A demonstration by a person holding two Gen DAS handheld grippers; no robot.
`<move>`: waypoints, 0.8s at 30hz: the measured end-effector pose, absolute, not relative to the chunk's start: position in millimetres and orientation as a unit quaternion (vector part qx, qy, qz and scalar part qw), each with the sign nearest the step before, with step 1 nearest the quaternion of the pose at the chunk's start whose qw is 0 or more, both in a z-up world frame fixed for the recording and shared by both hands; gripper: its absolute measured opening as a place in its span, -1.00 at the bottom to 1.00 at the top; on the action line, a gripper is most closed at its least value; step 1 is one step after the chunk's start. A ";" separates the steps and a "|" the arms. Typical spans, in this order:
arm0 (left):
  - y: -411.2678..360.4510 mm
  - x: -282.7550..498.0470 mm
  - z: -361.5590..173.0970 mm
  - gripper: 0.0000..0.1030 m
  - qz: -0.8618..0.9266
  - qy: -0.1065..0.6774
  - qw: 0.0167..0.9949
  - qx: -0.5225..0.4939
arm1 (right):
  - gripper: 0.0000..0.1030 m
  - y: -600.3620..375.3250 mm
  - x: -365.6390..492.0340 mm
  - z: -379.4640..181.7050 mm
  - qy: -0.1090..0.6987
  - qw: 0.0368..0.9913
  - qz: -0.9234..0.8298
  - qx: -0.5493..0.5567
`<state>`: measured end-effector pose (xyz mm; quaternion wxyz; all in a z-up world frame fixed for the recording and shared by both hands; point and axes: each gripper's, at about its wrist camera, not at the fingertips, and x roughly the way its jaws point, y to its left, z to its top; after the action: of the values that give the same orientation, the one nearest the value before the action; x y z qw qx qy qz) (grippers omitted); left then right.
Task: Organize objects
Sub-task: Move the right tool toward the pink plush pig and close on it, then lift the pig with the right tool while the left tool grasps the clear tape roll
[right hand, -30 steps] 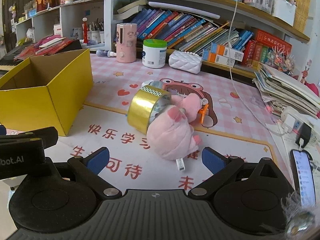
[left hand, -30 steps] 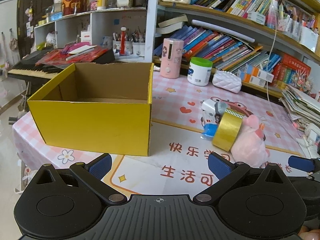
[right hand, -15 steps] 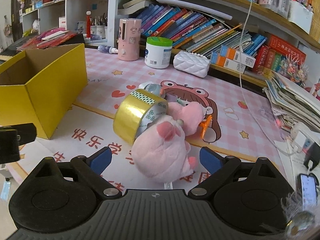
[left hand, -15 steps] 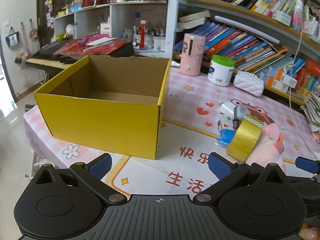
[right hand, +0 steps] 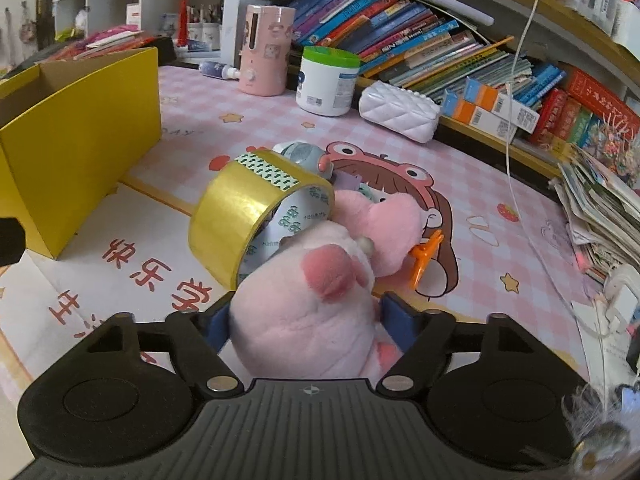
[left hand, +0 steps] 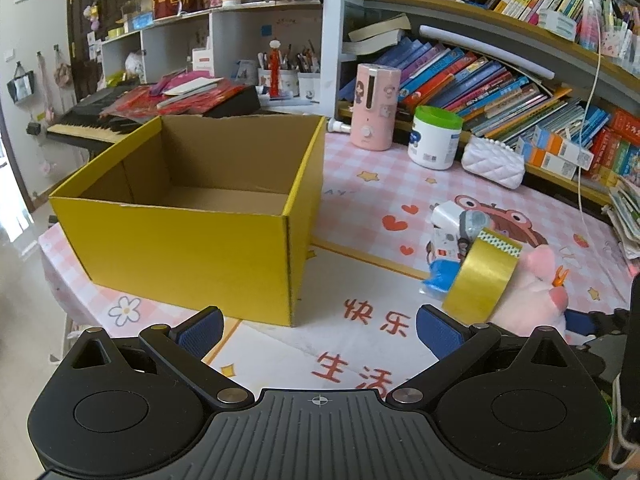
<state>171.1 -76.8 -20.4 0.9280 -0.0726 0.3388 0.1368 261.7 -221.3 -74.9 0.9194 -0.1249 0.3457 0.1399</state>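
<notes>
An empty yellow cardboard box [left hand: 192, 248] stands open on the table's left; the right wrist view catches its corner [right hand: 80, 120]. A pink plush toy [right hand: 312, 312] lies against a gold tape roll [right hand: 256, 216], with a white and grey gadget [right hand: 306, 154] behind them. My right gripper [right hand: 308, 320] is closing, and both blue pads touch the plush toy's sides. In the left wrist view the tape roll [left hand: 480, 280] and plush toy [left hand: 536, 300] sit at the right. My left gripper [left hand: 320, 332] hangs open over the mat in front of the box, holding nothing.
A pink humidifier [left hand: 376, 106], a green-lidded white jar [left hand: 436, 136] and a white quilted purse [left hand: 494, 162] line the back, under packed bookshelves. An orange clip [right hand: 424, 256] lies beside the plush. Stacked papers [right hand: 600, 208] crowd the right edge. A keyboard [left hand: 80, 120] stands behind the box.
My right gripper has come forward and down over the plush toy, and its jaws have narrowed from wide open to touching it. My left gripper has drifted slightly and stays open.
</notes>
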 end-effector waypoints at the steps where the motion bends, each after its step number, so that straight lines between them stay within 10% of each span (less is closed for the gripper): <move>1: -78.6 172.6 -19.9 1.00 0.134 0.338 0.929 -0.073 | 0.28 -223.3 260.6 -74.0 0.343 0.920 0.145 -0.125; 24: -160.7 227.1 -29.2 0.92 0.026 0.332 0.940 -0.069 | 0.21 -348.7 230.6 -14.0 0.312 0.949 0.037 -0.021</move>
<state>227.1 -160.7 -29.2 0.9403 -0.0691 0.3323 0.0264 230.6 -348.7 -14.0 0.9493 -0.0205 0.3115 0.0370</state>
